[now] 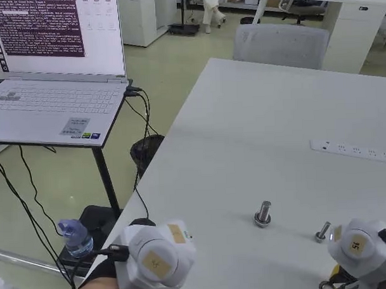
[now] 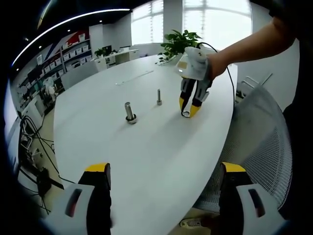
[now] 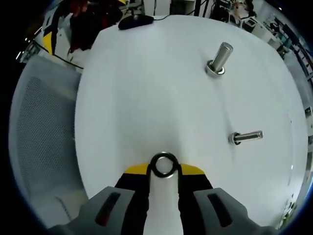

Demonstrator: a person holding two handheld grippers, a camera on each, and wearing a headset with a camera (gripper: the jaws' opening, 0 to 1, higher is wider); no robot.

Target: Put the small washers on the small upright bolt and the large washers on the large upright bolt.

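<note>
While the right tool point(image 3: 164, 171) clamps a silver metal ring washer point(image 3: 152, 165) by the white surface point(image 3: 146, 88) edge, the left tool point(image 2: 165, 169) holds its jaws apart there; the thick steel upright bolt point(image 3: 219, 59) and thin steel upright bolt point(image 3: 246, 137) stand apart amid bare room.

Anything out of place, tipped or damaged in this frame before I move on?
Nothing stands out. The large bolt and the small bolt both stand upright, apart, on the table, and the right gripper pinches a washer at its tips.
</note>
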